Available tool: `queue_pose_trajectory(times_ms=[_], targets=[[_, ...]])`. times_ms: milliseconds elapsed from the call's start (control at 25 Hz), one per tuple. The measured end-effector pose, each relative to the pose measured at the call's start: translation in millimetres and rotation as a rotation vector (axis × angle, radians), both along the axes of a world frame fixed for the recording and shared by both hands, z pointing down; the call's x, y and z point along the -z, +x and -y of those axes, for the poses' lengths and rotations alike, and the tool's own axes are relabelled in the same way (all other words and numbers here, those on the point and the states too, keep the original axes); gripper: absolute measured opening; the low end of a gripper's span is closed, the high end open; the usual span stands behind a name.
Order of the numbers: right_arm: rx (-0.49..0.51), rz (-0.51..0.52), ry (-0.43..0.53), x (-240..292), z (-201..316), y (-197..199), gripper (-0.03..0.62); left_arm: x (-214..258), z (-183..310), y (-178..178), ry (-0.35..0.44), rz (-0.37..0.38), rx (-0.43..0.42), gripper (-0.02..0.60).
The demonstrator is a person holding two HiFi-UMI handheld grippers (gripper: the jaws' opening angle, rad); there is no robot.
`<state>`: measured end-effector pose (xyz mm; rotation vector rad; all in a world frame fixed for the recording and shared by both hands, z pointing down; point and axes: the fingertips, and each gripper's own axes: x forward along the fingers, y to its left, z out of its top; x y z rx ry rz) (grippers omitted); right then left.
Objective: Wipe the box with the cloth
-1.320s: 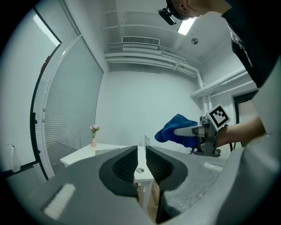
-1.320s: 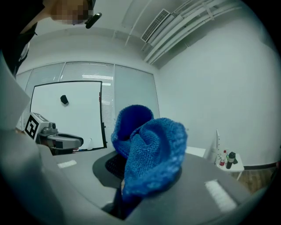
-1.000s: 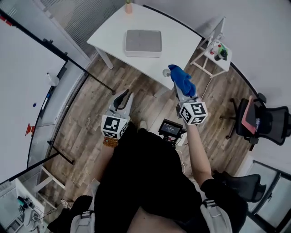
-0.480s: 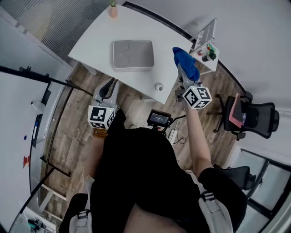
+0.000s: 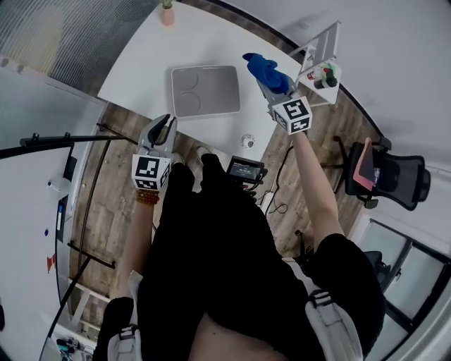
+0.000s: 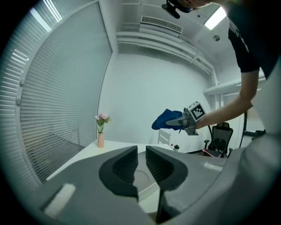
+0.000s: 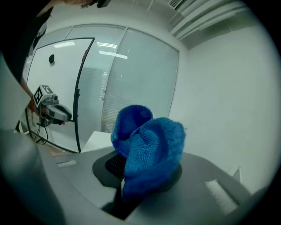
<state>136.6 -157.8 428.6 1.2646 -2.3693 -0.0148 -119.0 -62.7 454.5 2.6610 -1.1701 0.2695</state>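
The grey flat box (image 5: 204,92) lies on the white table (image 5: 141,67). My right gripper (image 5: 266,79) is shut on a bunched blue cloth (image 5: 259,67) and holds it in the air over the table, just right of the box and apart from it. In the right gripper view the cloth (image 7: 147,147) covers the fingertips. My left gripper (image 5: 166,121) hovers at the table's near edge, left of the box's front corner. Its jaws stand almost together with nothing between them (image 6: 141,151), and the box (image 6: 143,178) shows beyond them.
A pink vase with flowers (image 5: 167,14) stands at the table's far edge, and a small round object (image 5: 247,140) sits near its front edge. A small side shelf with bottles (image 5: 324,74) is right of the table. A black office chair (image 5: 391,176) stands further right.
Both grippers have moved forward to the table. The right one carried the cloth from the table's near edge to over the tabletop beside the box, and the left reached the front edge.
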Motion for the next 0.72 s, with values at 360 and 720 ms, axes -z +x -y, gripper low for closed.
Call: queue_pose_trajectory(times_ms=[360,720], targets=[[0.148,-0.073,-0.177,-119,79,-13,0.092,-47,23,11,-0.113,0.104,0.128,0.057],[0.378,-0.28,-0.25,-203,75,-25,0.209,-72,20,32,-0.174,0.146,0.203,0.057]])
